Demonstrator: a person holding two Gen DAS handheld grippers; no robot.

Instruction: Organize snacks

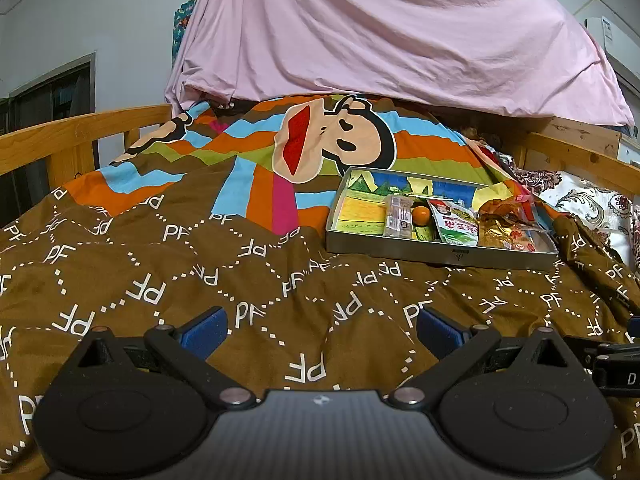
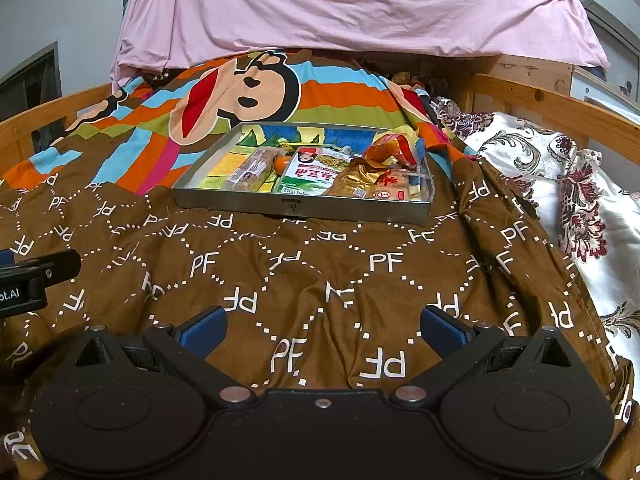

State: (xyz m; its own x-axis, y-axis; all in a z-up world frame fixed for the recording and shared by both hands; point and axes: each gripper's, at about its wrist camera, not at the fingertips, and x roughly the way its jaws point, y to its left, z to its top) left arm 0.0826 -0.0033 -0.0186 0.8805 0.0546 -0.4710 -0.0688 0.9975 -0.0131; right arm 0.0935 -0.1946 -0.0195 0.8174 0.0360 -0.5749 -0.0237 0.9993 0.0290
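Metal tray (image 2: pixel 304 210) on quilt (image 2: pixel 320 272) w/ snack packs, small orange (image 1: pixel 421 215), L gripper (image 1: pixel 322 330) & R gripper (image 2: pixel 323 330) both spread wide, holding nothing

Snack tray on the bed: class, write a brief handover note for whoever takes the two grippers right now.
Left gripper: open, empty, hovering over the brown quilt.
Right gripper: open, empty, also short of the tray.
Metal tray rests on the quilt, holding a clear-wrapped bar, an orange ball, a green packet and a gold packet.
Done: all visible snacks are in the tray.
Left: possibly tidying the overlapping packets.
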